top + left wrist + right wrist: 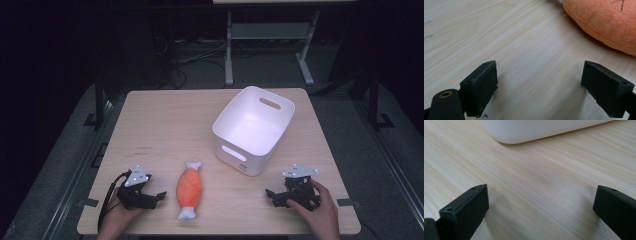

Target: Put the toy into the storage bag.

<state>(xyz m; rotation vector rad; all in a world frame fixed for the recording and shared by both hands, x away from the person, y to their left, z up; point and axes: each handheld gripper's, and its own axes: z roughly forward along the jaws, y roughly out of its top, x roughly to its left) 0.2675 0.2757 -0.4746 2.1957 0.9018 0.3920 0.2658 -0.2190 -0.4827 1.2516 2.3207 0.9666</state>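
Orange plush drumstick toy (190, 189) lying lengthwise toward white bin (252, 131), just beside left gripper (159, 196), nearer than right gripper (270, 194); both released, empty.

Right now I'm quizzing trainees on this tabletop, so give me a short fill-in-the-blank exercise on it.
1. The plush toy lies between the two ____.
2. The white bin holds ____.
3. The left gripper has its fingers ____, with bare table between them.
4. The gripper nearer the bin is the ____ one.

Missing words: grippers; nothing; open; right
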